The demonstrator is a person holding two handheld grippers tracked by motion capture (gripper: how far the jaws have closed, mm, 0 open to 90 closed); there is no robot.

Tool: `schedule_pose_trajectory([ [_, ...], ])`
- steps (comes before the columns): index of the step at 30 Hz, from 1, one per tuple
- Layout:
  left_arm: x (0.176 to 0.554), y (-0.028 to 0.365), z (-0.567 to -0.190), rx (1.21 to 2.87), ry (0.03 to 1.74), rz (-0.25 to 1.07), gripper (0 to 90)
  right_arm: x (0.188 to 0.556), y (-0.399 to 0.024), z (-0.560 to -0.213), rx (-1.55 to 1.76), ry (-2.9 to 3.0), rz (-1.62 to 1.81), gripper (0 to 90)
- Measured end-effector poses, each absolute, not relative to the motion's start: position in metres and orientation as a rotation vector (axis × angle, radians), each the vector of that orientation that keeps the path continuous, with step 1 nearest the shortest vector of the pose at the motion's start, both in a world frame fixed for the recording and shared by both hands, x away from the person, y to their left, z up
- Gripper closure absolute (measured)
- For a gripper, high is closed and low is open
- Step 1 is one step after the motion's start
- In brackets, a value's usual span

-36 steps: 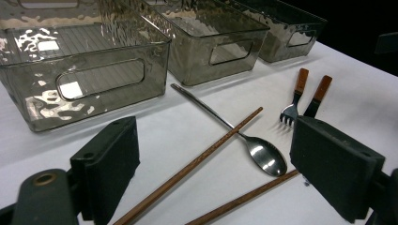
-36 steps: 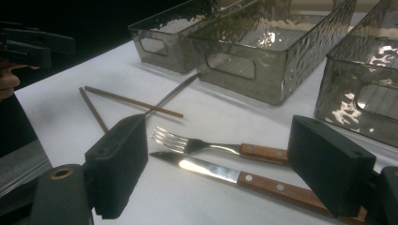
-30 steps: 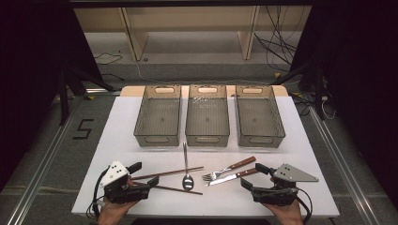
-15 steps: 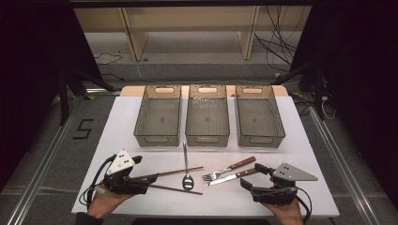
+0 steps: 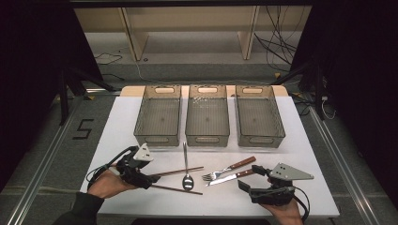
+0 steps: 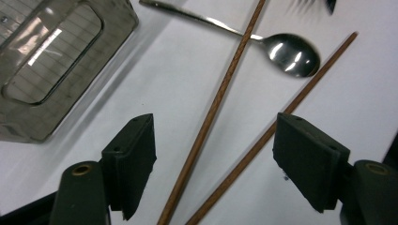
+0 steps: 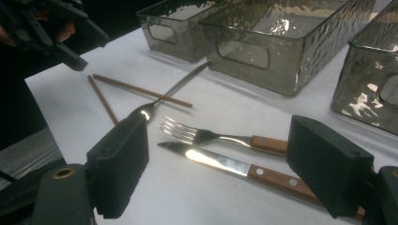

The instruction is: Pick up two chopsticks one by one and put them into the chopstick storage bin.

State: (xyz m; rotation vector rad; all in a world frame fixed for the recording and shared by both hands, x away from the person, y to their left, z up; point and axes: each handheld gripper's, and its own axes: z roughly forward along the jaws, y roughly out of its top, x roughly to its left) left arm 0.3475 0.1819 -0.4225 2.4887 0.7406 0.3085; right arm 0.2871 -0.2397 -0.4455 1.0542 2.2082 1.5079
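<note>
— Where are the chopsticks?

— Both lie flat on the white table (image 5: 305, 154), near its front left. The upper chopstick (image 5: 176, 172) runs across the handle of the spoon (image 5: 186, 165); the lower chopstick (image 5: 176, 189) slants just below the spoon's bowl. Their left ends come close together, and that is where the left gripper (image 5: 149, 180) sits.

— Has it got hold of them?

— No. In the left gripper view both sticks pass between the jaws — one (image 6: 213, 105) nearer the left pad, the other (image 6: 270, 133) nearer the right — but neither pad touches wood. The jaws have just been closing, yet stand wide apart.

— And the other hand?

— The right gripper (image 5: 248, 177) rests at the front right, jaws spread wide and holding nothing. In its own view a fork (image 7: 211, 136) and a wooden-handled knife (image 7: 239, 166) lie side by side on the table between the pads, untouched.

— Beyond the cutlery?

— Three clear plastic bins in a row: the left bin (image 5: 157, 117), the middle bin (image 5: 207, 117) and the right bin (image 5: 259, 117). The spoon's handle points at the gap between the left and middle ones.
</note>
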Motion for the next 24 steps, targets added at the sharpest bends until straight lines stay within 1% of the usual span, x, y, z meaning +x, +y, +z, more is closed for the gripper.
schedule_pose_trajectory([
  [6, 0.361, 0.174, -0.435, 2.572, 0.738, 0.294, 33.5, 0.287, -0.24, -0.446, 1.052, 2.214, 1.506, 22.1],
  [9, 0.367, 0.17, -0.442, 2.635, 0.726, 0.296, 38.4, 0.287, -0.24, -0.446, 1.052, 2.218, 1.508, 22.1],
  [10, 0.369, 0.168, -0.444, 2.647, 0.724, 0.302, 38.4, 0.287, -0.24, -0.446, 1.052, 2.218, 1.508, 22.1],
  [17, 0.375, 0.158, -0.454, 2.734, 0.675, 0.277, 48.5, 0.287, -0.239, -0.446, 1.049, 2.23, 1.505, 22.3],
  [18, 0.375, 0.158, -0.455, 2.744, 0.667, 0.267, 48.5, 0.287, -0.239, -0.446, 1.049, 2.23, 1.505, 22.3],
  [23, 0.379, 0.156, -0.459, 2.79, 0.651, 0.236, 58.3, 0.287, -0.239, -0.446, 1.053, 2.235, 1.503, 22.5],
  [24, 0.379, 0.157, -0.459, 2.805, 0.641, 0.225, 58.3, 0.287, -0.239, -0.446, 1.053, 2.235, 1.503, 22.5],
])
